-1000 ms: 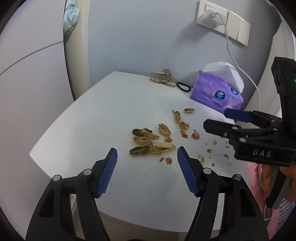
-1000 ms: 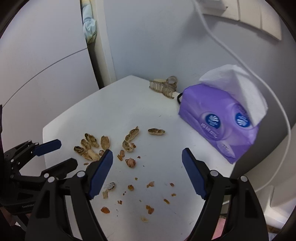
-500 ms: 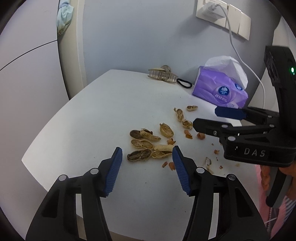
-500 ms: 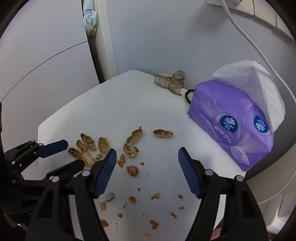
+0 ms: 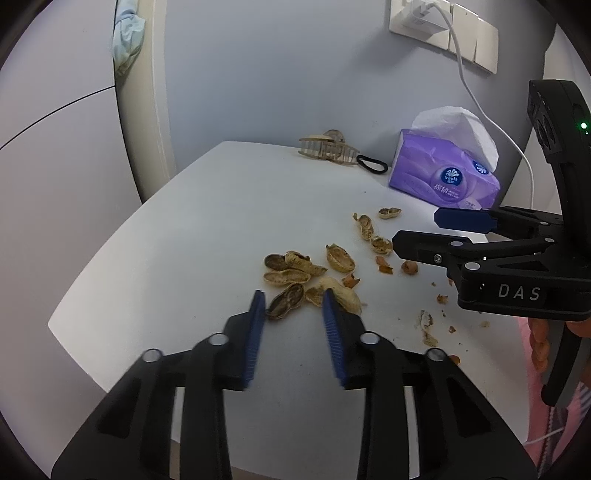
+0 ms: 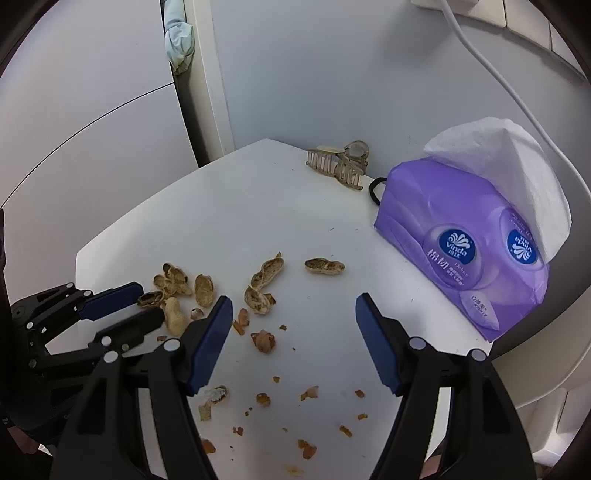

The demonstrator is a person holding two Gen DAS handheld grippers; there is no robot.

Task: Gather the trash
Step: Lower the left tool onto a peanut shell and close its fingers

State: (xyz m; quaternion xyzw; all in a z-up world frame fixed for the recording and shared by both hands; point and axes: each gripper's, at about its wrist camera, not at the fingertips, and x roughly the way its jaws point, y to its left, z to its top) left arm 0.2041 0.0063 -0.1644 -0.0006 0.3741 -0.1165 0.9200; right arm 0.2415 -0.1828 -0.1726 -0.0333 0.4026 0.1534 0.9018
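Peanut shells, tan and cracked (image 5: 295, 275), lie clustered mid-table. I'm closing my left gripper (image 5: 293, 306) around the nearest dark half-shell (image 5: 285, 301), not yet pinched; best squeeze gently so it doesn't crumble. My right gripper (image 6: 293, 314) hangs spread, empty, over crumbs.

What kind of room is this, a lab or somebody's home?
Most likely a lived-in room at home. A small white table holds a purple tissue pack, a hair claw clip and scattered peanut shells, and a charger is plugged in on the wall.
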